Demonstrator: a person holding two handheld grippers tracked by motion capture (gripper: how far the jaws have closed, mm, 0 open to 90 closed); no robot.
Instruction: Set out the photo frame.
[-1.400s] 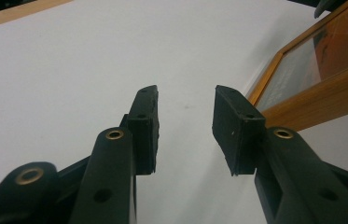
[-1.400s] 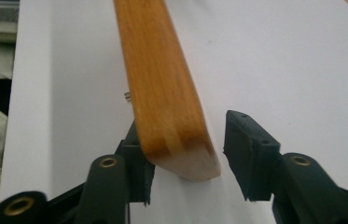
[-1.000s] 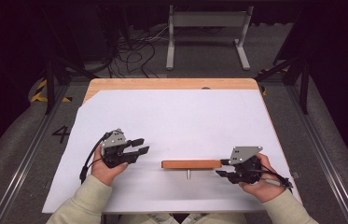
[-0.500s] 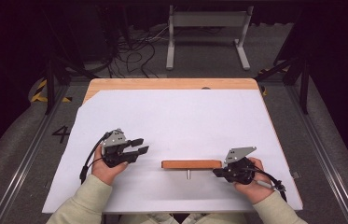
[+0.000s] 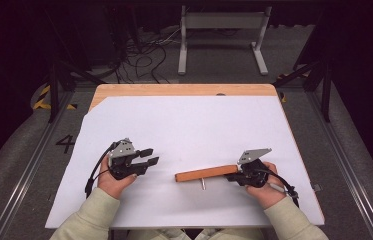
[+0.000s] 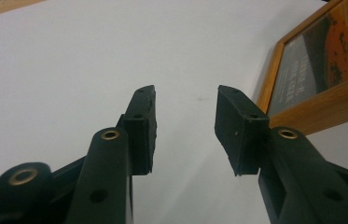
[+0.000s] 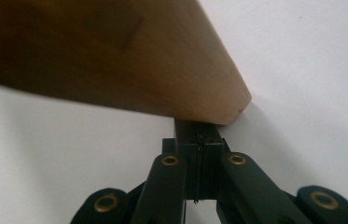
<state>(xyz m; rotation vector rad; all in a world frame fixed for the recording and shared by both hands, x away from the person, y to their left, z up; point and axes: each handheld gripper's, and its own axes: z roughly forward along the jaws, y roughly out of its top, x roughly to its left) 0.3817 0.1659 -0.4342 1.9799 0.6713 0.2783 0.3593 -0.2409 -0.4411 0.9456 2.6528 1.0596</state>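
the wooden frame (image 5: pixel 206 173) lies on the white sheet (image 5: pixel 194 125) of the table (image 5: pixel 184 90), its long axis running left to right, the right end tilted slightly away from me. a thin metal pin (image 5: pixel 203 184) projects from its near edge. my right claw (image 5: pixel 235 176) is pressed together, jaws closed at the frame's right end, touching it. my left claw (image 5: pixel 149 156) rests apart to the frame's left, jaws spread wide and holding nothing.
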